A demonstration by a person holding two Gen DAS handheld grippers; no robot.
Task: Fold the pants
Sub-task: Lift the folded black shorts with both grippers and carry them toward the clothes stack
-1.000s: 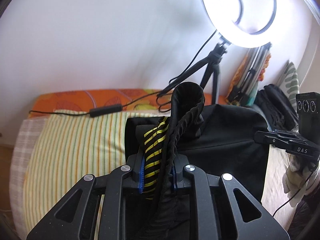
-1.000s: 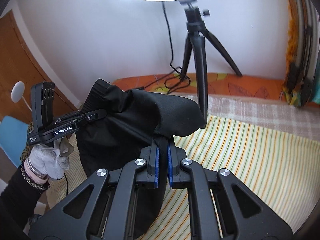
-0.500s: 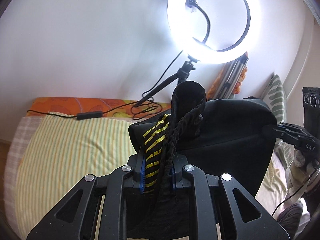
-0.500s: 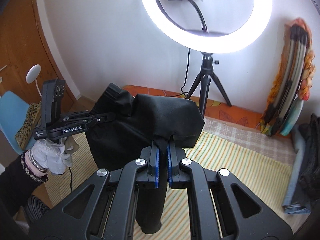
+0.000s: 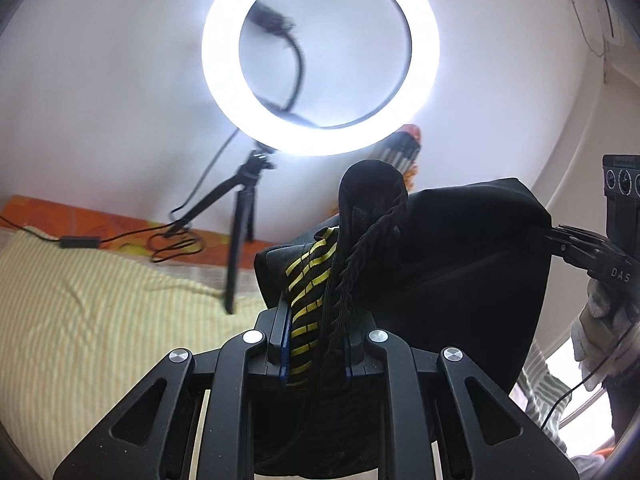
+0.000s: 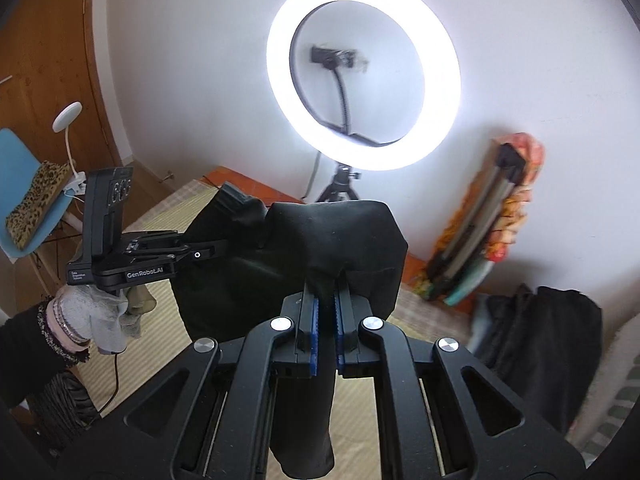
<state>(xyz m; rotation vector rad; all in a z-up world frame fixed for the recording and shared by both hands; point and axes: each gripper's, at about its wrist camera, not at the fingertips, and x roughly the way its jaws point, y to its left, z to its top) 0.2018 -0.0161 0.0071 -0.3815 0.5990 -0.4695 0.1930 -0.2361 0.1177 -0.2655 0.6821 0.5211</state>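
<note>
Both claws are clamped on the black pants (image 6: 320, 240) — the left claw (image 5: 316, 340) on the elastic waistband with its yellow-striped tape, the right claw (image 6: 325, 320) on a plain fold of cloth. The pants hang mid-frame, above the striped bed (image 5: 100, 300). Judged step: lifting to spread them. Next — pull the edge taut, then lay them flat.
</note>
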